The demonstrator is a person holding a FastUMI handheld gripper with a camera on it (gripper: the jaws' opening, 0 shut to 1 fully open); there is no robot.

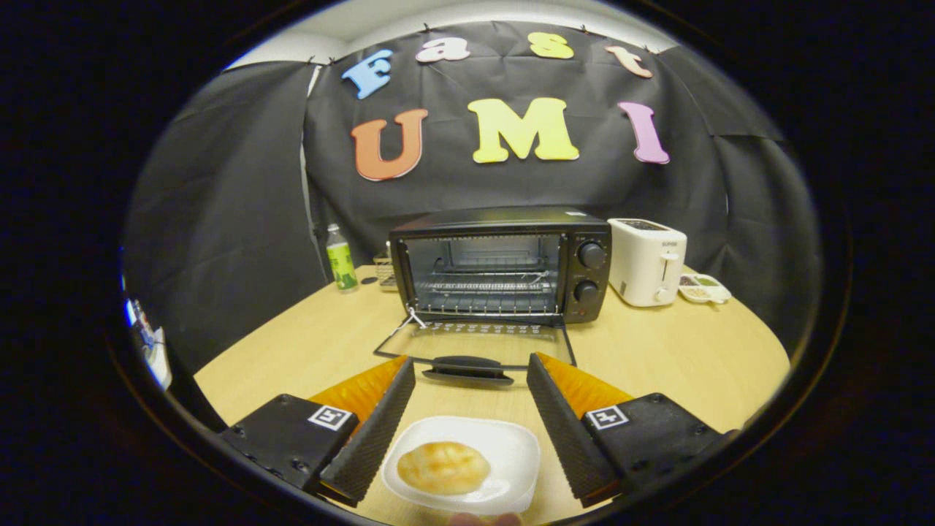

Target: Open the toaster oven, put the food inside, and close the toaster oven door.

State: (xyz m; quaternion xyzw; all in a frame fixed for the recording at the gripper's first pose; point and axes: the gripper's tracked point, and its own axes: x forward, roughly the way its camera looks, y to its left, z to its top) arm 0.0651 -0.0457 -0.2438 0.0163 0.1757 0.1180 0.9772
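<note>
1. Nearest the camera, a bread roll [443, 467] lies on a white plate [511, 456] between the fingers of the claw [470, 372], which is spread wide and pinching nothing.
2. Just beyond the fingertips, the toaster oven [504, 267] stands on the wooden surface [657, 351], its door [471, 347] folded down flat.
3. Right of it stands a white toaster [646, 261]; left, a green bottle [340, 259].
</note>
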